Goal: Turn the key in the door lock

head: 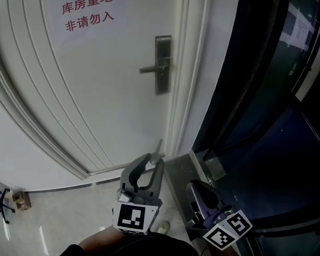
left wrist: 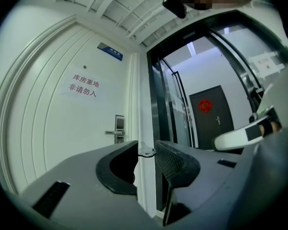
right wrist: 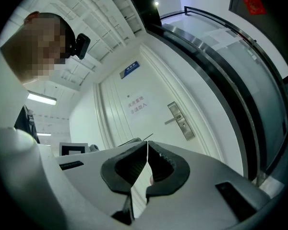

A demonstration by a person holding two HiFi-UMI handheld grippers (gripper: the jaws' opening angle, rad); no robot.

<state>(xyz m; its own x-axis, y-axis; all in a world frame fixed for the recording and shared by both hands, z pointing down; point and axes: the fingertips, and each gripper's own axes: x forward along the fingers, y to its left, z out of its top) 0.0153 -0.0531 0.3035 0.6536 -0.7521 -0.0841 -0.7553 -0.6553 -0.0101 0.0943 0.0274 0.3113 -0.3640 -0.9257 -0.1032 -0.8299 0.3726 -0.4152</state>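
Note:
A white door carries a steel lock plate with a lever handle pointing left. My left gripper hangs below the lock and some way short of the door, shut on a small silver key that sticks out past its tips. In the left gripper view the key bridges the two jaw tips, with the lock plate far ahead. My right gripper is lower right, shut with nothing in it. The right gripper view shows its jaw tips touching and the lock plate beyond them.
A sign with red characters hangs on the door. Dark glass panels in a black frame stand right of the door frame. A metal floor plate lies at their foot. A small box sits on the floor at left.

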